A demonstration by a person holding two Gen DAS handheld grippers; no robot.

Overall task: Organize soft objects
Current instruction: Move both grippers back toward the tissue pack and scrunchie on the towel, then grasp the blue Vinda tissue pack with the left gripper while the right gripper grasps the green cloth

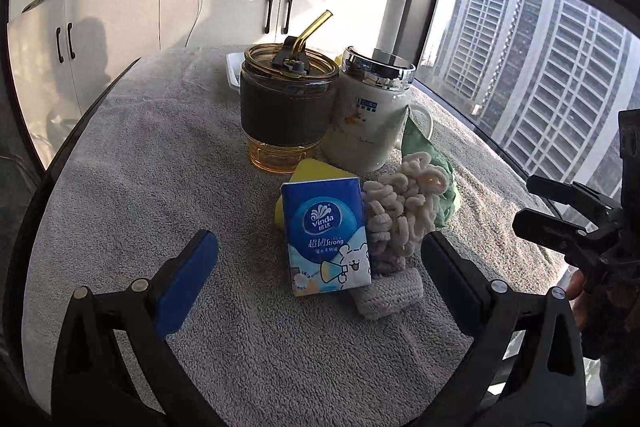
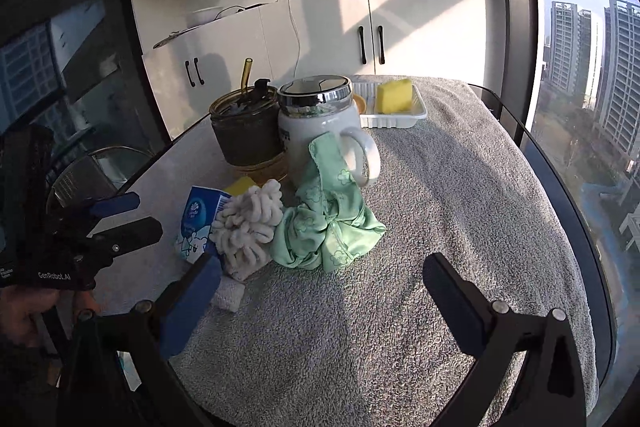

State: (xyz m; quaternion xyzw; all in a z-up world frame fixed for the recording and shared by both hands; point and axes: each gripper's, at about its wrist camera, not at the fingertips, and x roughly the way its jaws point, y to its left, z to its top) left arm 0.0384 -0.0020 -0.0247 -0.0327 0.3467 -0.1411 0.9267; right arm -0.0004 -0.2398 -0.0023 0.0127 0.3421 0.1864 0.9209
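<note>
A blue Vinda tissue pack [image 1: 326, 233] stands on the grey towel, with a cream chenille scrunchie [image 1: 400, 209] to its right, a green satin scrunchie [image 2: 326, 227] beyond that and a yellow sponge [image 1: 316, 171] behind it. My left gripper [image 1: 320, 267] is open, its jaws on either side of the tissue pack and cream scrunchie [image 2: 246, 223], not touching. My right gripper [image 2: 322, 289] is open and empty, just in front of the green scrunchie. A second yellow sponge [image 2: 394, 95] lies in a white tray [image 2: 418, 113] at the back.
An amber glass cup with dark sleeve and straw [image 1: 286, 107] and a white lidded mug [image 1: 370, 115] stand close behind the soft objects. The towel-covered table [image 2: 460, 195] ends near a window on the right. White cabinets stand behind.
</note>
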